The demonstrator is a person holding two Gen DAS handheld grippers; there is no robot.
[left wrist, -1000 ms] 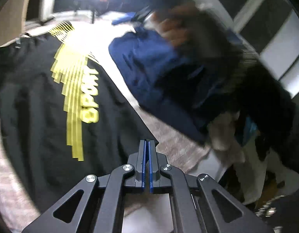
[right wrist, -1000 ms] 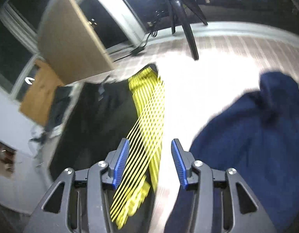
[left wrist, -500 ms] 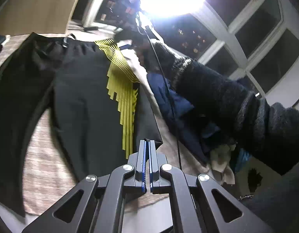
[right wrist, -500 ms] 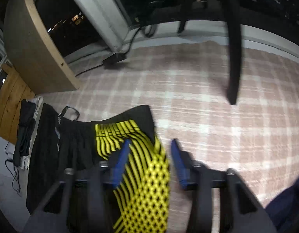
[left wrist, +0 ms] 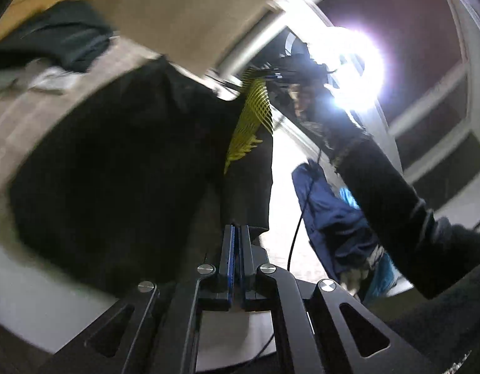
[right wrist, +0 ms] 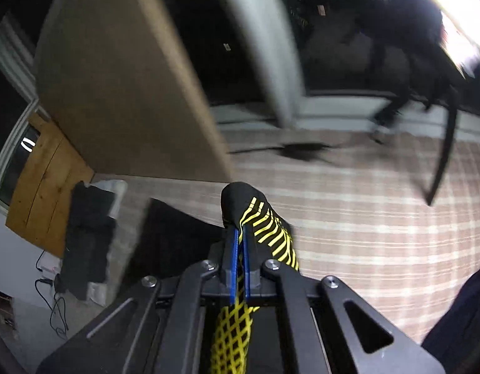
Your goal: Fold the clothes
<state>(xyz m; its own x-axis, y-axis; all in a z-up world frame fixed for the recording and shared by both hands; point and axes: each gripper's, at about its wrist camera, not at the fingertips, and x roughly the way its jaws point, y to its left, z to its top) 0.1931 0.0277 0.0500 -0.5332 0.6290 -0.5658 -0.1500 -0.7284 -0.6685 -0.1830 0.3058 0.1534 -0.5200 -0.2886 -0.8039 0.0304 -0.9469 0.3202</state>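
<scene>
A black shirt with yellow stripes (left wrist: 121,168) hangs lifted between both grippers, its yellow print (left wrist: 251,118) showing near the top right. My left gripper (left wrist: 236,233) is shut on the shirt's lower hem corner. My right gripper (right wrist: 240,237) is shut on a fold of the yellow-striped black shirt (right wrist: 258,218), which bulges above the blue pads. In the left wrist view the right gripper (left wrist: 277,76) is far ahead, held by a dark-sleeved arm (left wrist: 392,199).
A pink plaid cloth (right wrist: 364,218) covers the work surface. A blue garment (left wrist: 327,215) lies in a pile at the right. A brown board (right wrist: 115,78), window frames, a tripod leg (right wrist: 442,162) and a bright lamp (left wrist: 349,68) stand beyond.
My right gripper has shut on the shirt's yellow-striped corner. Both grippers have risen, lifting the shirt off the plaid cloth, and the views now tilt upward.
</scene>
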